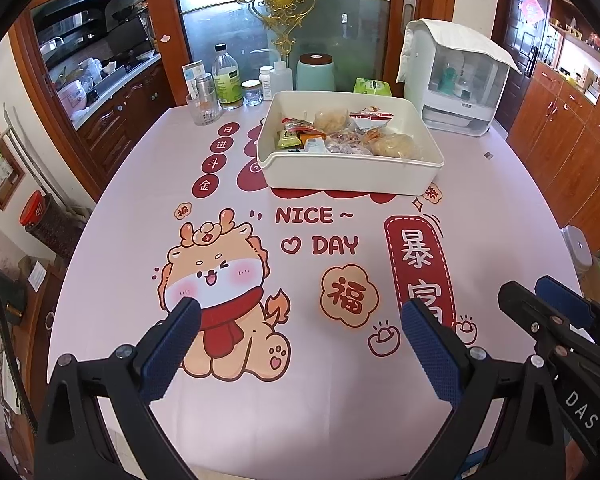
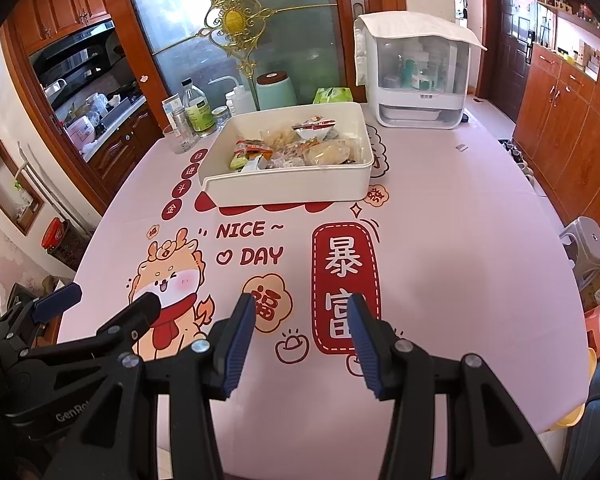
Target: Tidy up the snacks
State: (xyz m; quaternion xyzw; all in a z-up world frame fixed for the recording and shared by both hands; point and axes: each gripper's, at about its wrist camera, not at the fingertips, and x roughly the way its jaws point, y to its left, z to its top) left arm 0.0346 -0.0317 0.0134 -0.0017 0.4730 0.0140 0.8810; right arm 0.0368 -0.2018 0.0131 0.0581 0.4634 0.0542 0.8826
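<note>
Left wrist view: left gripper (image 1: 300,320), jaws wide apart and empty, pitched down over the counter (image 1: 480,240); the white bin (image 1: 350,178) of snacks (image 1: 340,134) sits well ahead, slightly right, long side crosswise. Right wrist view: right gripper (image 2: 302,322), jaws partly open, empty; bin (image 2: 288,190) straight ahead, neither hand clearly nearer.

Printed table (image 1: 140,208), white bin (image 1: 352,176), bottles (image 1: 226,80)

Ahead of tongs: frosted glass door (image 1: 284,28), gilt ornament | left: kitchen counter (image 1: 112,80) | right: wooden cabinets (image 1: 572,128) | daylight is seen
</note>
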